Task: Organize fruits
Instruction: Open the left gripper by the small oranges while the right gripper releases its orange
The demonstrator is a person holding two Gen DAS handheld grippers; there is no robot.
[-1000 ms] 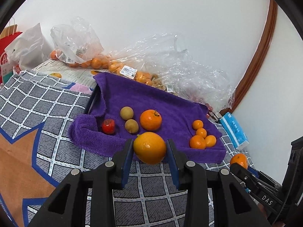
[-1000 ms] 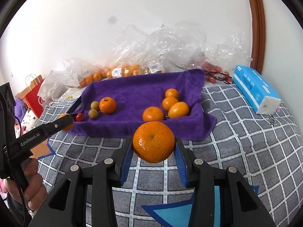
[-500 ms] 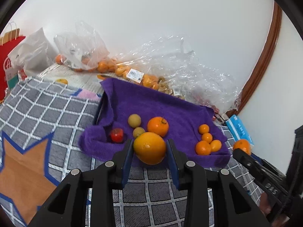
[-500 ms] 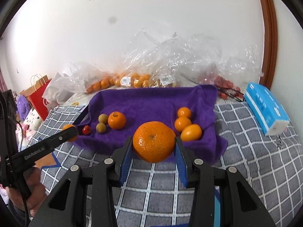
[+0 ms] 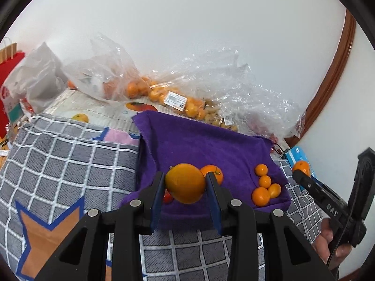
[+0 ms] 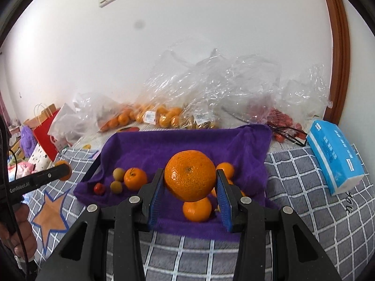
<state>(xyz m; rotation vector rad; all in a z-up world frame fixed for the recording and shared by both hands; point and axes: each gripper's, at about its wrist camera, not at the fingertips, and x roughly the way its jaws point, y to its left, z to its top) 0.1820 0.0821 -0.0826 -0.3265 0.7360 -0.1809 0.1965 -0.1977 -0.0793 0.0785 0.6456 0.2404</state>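
1. Left gripper [image 5: 185, 183] up close — blue pads clamped on a smooth orange [image 5: 185, 183], held in the air over the near edge of the purple towel [image 5: 211, 145].
2. Right gripper [image 6: 189, 175] likewise clenched, squeezing a dimpled mandarin [image 6: 189, 175] above the towel's right-hand cluster.
3. Just beyond on the towel: small red fruit [image 6: 99, 188], two greenish-yellow round fruits [image 6: 118, 173], a stemmed mandarin [image 6: 135, 178] to the left; a group of small oranges [image 5: 264, 185] on the right.
4. Underneath it all, grey checked blanket [image 6: 293, 180] with a blue tissue pack [image 6: 334, 157] lying at right.
5. Farther back — crinkled clear plastic bags [image 6: 211, 89] of oranges against the white wall, red paper bag [image 6: 45, 133] at far left.
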